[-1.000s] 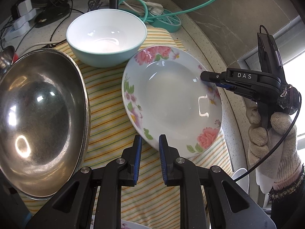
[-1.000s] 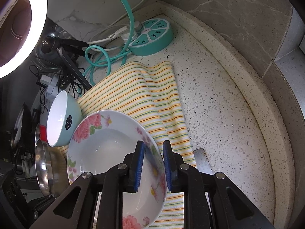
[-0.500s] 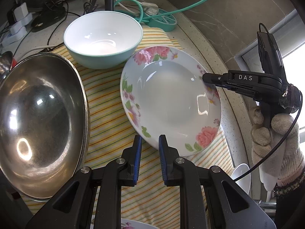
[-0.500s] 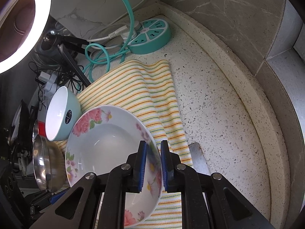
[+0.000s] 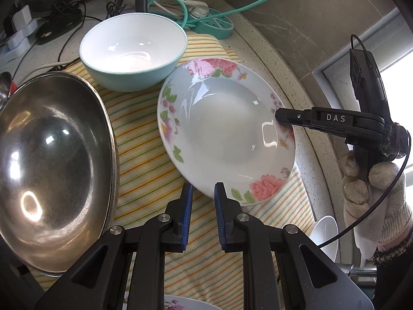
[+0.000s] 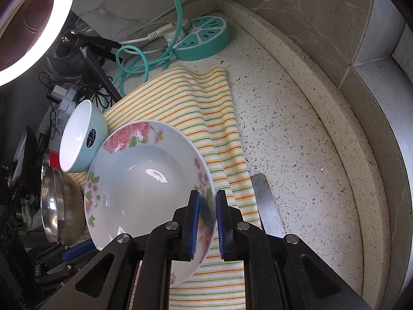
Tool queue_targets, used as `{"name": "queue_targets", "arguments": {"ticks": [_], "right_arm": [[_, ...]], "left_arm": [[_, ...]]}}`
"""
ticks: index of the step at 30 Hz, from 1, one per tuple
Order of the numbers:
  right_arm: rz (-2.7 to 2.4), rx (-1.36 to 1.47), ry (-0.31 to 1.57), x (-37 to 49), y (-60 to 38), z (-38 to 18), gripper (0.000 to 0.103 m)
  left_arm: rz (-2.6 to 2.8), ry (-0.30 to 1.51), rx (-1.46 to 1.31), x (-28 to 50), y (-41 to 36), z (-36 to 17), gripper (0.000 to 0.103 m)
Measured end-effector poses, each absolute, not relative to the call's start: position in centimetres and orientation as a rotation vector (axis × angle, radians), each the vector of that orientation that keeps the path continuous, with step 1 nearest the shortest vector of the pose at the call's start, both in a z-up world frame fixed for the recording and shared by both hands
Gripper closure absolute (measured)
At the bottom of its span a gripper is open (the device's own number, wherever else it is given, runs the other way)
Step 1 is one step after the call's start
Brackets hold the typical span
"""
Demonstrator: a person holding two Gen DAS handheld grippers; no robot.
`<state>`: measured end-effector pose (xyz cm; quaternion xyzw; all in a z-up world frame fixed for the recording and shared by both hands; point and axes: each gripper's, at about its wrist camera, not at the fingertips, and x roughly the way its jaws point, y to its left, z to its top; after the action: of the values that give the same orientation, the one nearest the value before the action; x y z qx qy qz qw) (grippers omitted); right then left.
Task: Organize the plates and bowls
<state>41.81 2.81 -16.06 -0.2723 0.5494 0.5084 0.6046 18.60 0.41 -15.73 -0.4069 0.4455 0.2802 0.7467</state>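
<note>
A deep white plate with pink flowers (image 5: 224, 134) lies on a striped cloth (image 5: 144, 160), its right side tilted up. My right gripper (image 6: 207, 196) is shut on the plate's (image 6: 139, 180) right rim, one pad inside and one outside; from the left wrist it shows as a black arm (image 5: 280, 116) held by a gloved hand (image 5: 371, 188). My left gripper (image 5: 202, 188) hovers at the plate's near edge, its jaws a narrow gap apart with nothing between them. A teal bowl (image 5: 131, 49) stands behind the plate, and a large steel bowl (image 5: 51, 168) to the left.
A round teal power strip (image 6: 204, 38) with cables sits at the back of the speckled counter (image 6: 296, 155). A second floral plate's rim (image 5: 180, 303) shows at the bottom edge. A white spoon-like piece (image 5: 325, 232) lies to the right. A stone wall curves along the right.
The right gripper's jaws have narrowed onto the floral plate's rim, and the plate has tipped up a little on that side. The left gripper has kept still.
</note>
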Motion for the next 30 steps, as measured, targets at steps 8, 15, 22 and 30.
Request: {"name": "queue_targets", "arguments": {"ticks": [8,15,22,30], "right_arm": [[1.188,-0.655,1.272,41.8,3.1,-16.2,0.089],[1.196,-0.679,1.238,41.5,4.8,-16.6,0.083],[1.241,-0.643,1.225,42.0,6.5,-16.5,0.081],[1.265,-0.644,1.217,41.9,7.6,-16.3,0.083]], "left_arm": [[0.622,0.969,-0.874,18.5,0.5,-15.6,0.088],[0.633,0.964,-0.892,18.3,0.5,-15.6,0.088],[0.641,0.967,-0.895,18.5,0.5,-15.8,0.086],[0.637,0.969,-0.878,18.9,0.5,-15.8,0.085]]}}
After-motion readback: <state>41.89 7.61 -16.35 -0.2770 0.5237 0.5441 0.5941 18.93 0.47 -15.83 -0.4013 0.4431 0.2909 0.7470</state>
